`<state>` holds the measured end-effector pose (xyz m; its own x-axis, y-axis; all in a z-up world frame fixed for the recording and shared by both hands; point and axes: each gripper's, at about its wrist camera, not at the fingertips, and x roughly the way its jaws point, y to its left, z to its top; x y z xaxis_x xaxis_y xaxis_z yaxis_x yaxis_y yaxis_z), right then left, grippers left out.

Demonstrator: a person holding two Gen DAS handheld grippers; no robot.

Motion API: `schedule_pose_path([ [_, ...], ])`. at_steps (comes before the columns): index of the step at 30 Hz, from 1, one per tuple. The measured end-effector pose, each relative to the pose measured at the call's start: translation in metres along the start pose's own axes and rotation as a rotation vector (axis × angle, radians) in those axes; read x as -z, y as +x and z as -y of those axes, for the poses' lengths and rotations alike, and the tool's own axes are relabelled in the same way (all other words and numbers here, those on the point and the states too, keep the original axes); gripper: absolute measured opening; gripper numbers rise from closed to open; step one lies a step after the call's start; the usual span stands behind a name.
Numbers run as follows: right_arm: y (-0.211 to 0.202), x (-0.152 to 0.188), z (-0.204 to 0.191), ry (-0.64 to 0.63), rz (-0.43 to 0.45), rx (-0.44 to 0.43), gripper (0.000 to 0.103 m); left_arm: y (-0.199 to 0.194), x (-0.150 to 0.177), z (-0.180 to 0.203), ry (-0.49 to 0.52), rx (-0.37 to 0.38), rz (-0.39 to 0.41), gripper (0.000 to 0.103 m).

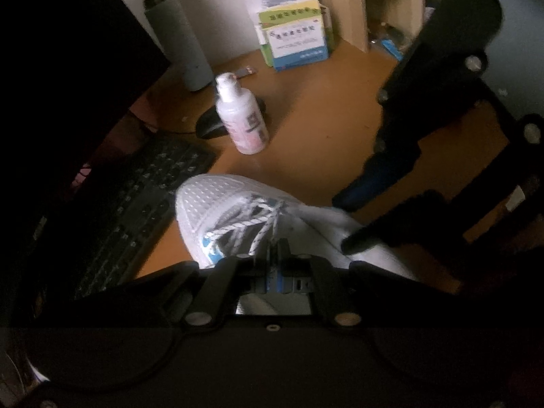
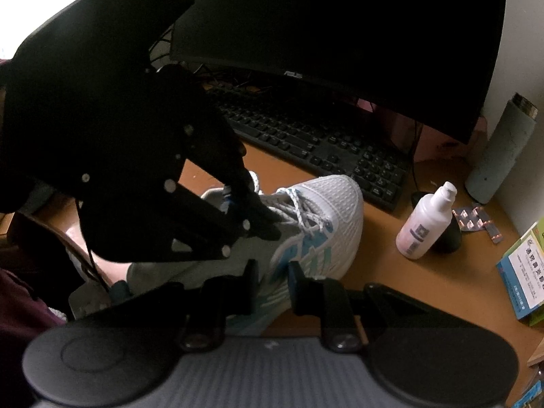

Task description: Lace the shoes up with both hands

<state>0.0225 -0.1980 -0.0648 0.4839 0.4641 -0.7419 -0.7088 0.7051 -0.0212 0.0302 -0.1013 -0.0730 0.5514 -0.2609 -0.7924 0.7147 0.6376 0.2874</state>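
A white mesh sneaker with turquoise side stripes (image 2: 316, 217) lies on a smooth orange-brown wooden desk (image 1: 323, 129), its rounded toe toward a black keyboard (image 2: 316, 142) with small square keys. A twisted white rope lace flecked with blue (image 1: 258, 227) criss-crosses the tongue.

The left gripper (image 1: 276, 248), matte black plastic with blue pads, has its jaws pressed together on a strand of that lace, which runs up from the eyelets into the pinch. In the right wrist view the same gripper comes down over the laces from the left, its dark tips at the lace.

The right gripper (image 2: 273, 280) hangs just above the shoe's striped side, its two flat black fingers (image 2: 251, 282) parted a little with nothing between them; the shoe's knit shows through the gap.

Near the toe stands a white cylindrical plastic bottle with a pump top (image 2: 425, 224), touching a black glossy computer mouse (image 2: 448, 234). A tall, matte grey-green metal flask (image 2: 499, 149) stands by the wall, with foil blister packs (image 2: 476, 221) and printed cardboard boxes (image 1: 295, 40) nearby. A curved black monitor (image 2: 340, 20) rises behind the keyboard.
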Motion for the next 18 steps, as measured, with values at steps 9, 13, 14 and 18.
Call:
schedule_pose_path([
  [9,0.001,0.0,0.006,-0.012,-0.002,-0.014,0.021,0.007,0.002,0.004,-0.003,-0.001,-0.015,0.0],
  [13,0.001,-0.001,0.005,-0.016,-0.004,-0.012,0.021,0.01,-0.001,0.005,0.003,0.002,-0.016,0.0],
  [14,0.001,-0.001,0.005,-0.016,-0.004,-0.012,0.021,0.01,-0.001,0.006,0.005,0.004,-0.016,0.0],
  [18,0.002,-0.001,0.004,-0.012,-0.005,-0.008,0.021,0.011,-0.001,0.006,0.008,0.004,-0.015,0.0],
])
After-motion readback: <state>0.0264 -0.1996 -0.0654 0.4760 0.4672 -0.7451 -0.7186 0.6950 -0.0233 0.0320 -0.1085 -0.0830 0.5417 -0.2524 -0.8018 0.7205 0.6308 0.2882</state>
